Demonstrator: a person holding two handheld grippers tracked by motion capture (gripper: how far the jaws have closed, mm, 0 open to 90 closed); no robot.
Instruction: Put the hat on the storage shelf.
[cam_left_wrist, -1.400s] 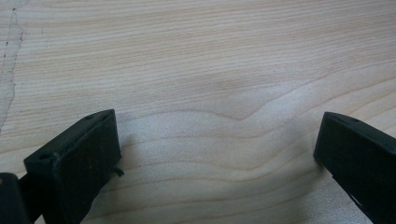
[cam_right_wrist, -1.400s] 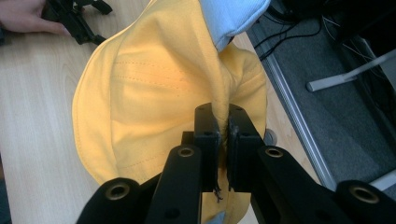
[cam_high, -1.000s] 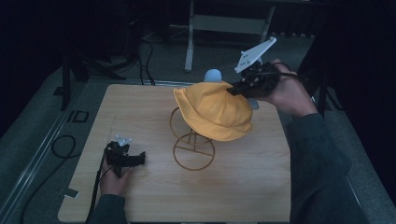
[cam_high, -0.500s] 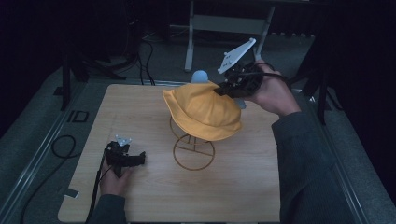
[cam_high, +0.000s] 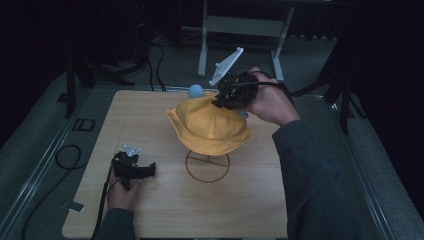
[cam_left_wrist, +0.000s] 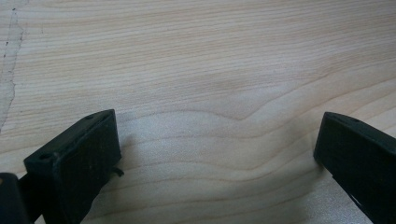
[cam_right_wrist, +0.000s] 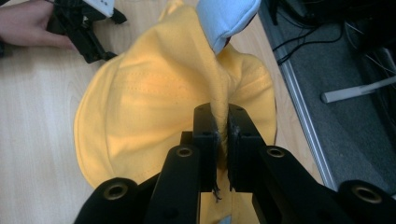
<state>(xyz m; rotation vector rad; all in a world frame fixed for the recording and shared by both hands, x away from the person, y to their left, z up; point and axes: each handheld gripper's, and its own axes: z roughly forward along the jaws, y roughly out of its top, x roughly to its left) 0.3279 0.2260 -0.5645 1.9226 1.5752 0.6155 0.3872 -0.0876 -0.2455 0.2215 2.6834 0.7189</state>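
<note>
Light wooden table (cam_high: 165, 210): yellow fabric bucket hat (cam_high: 210, 125) over wire stand (cam_high: 207, 165), fold pinched tight in right tool (cam_right_wrist: 223, 130); left tool (cam_left_wrist: 219, 154) jaws wide, resting on bare wood.

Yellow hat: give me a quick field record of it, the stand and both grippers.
hat: yellow hat, over the wire stand
grip: right gripper pinches a fold of its fabric, fingers shut
blue piece: light blue part at the hat's far edge
left gripper: low at the wooden table, fingers apart, nothing between them
</note>
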